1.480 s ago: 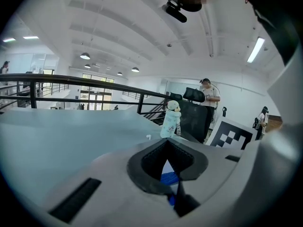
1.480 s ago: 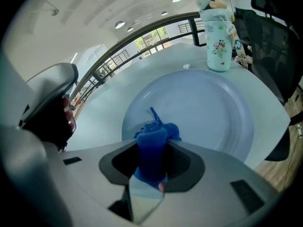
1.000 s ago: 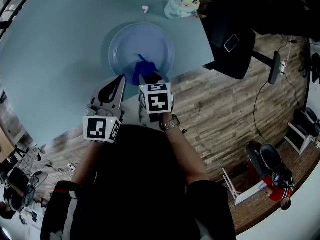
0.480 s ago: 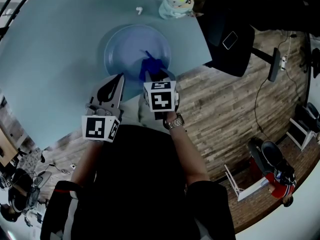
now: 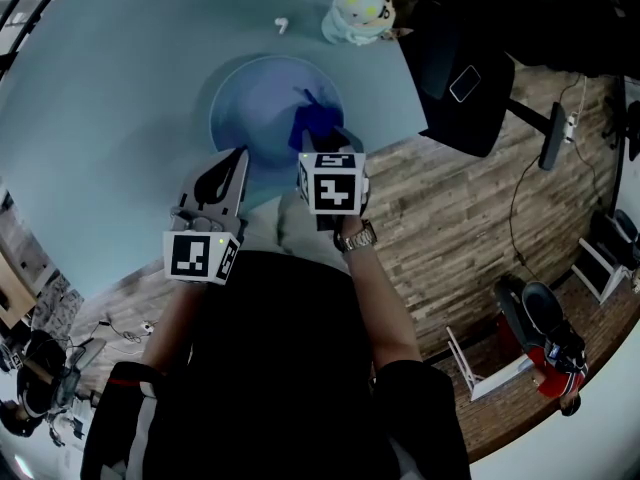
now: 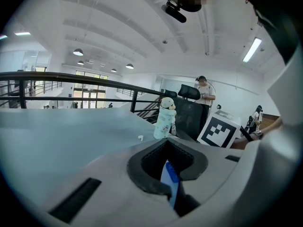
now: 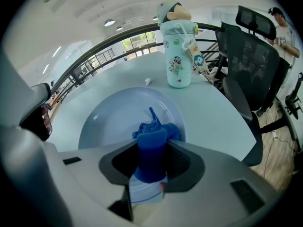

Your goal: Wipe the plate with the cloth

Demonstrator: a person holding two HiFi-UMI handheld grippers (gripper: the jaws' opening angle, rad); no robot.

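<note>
Big white-ceilinged hall with railings and a wood floor; a pale blue table (image 5: 120,98) is filling the upper left of the head view. Left gripper (image 5: 233,160) is sitting at the near-left edge of the plate (image 5: 255,93), its jaws pinching together on a thin white-and-blue sliver that looks to be the plate's rim. The plate, round and pale blue, is lying flat on the table near its front edge. The blue cloth (image 5: 315,123) is lying bunched on the plate's right half, touching it. Right gripper (image 7: 151,161) is clamping the cloth, jaws closed tight on the wad, cloth sticking out past the tips. Both grippers' cubes are showing black-and-white square markers. Beyond the plate, a small white object (image 5: 282,25) is lying on the table, and right of it a bottle (image 5: 360,8) is standing upright, carrying cartoon prints; any writing on it is too small to read. A black chair (image 5: 465,68) is standing just past the table's right edge.
</note>
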